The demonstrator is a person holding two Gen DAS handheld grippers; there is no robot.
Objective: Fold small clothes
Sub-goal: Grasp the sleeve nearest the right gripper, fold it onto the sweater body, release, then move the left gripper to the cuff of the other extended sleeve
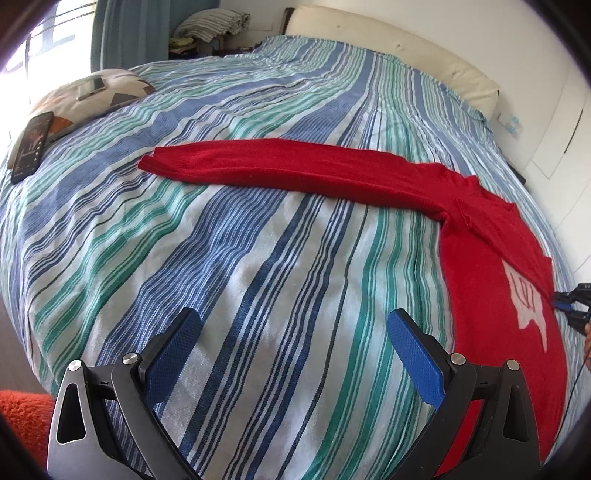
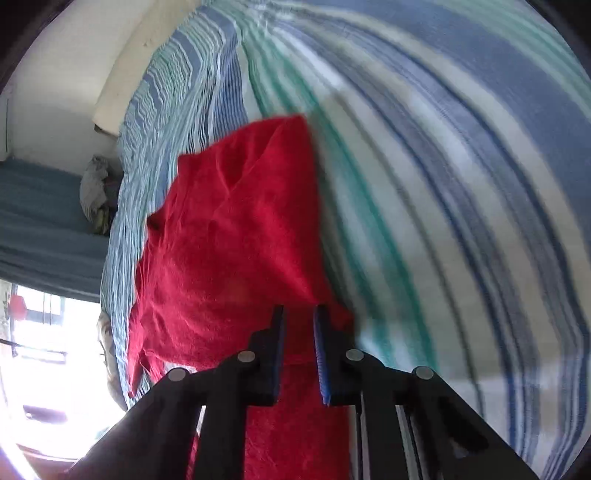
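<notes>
A red knit sweater point(image 1: 480, 266) with a white motif lies flat on the striped bedspread point(image 1: 221, 258). One long sleeve point(image 1: 277, 166) is stretched out to the left. My left gripper point(image 1: 291, 317) hovers open over bare bedspread, left of the sweater's body, with nothing between its blue pads. My right gripper point(image 1: 565, 304) shows at the right edge, its tips at the sweater's far side. In the blurred right wrist view the sweater point(image 2: 229, 240) fills the middle. There the right gripper point(image 2: 299, 310) keeps a narrow gap, red cloth showing through it, and I see no pinch.
A dark phone point(image 1: 29, 147) lies at the bed's left side beside a patterned pillow point(image 1: 92, 96). A cream headboard cushion point(image 1: 388, 48) runs along the far edge. Something fuzzy and orange point(image 1: 22, 417) sits at the lower left. Folded blankets point(image 1: 210, 24) are stacked beyond the bed.
</notes>
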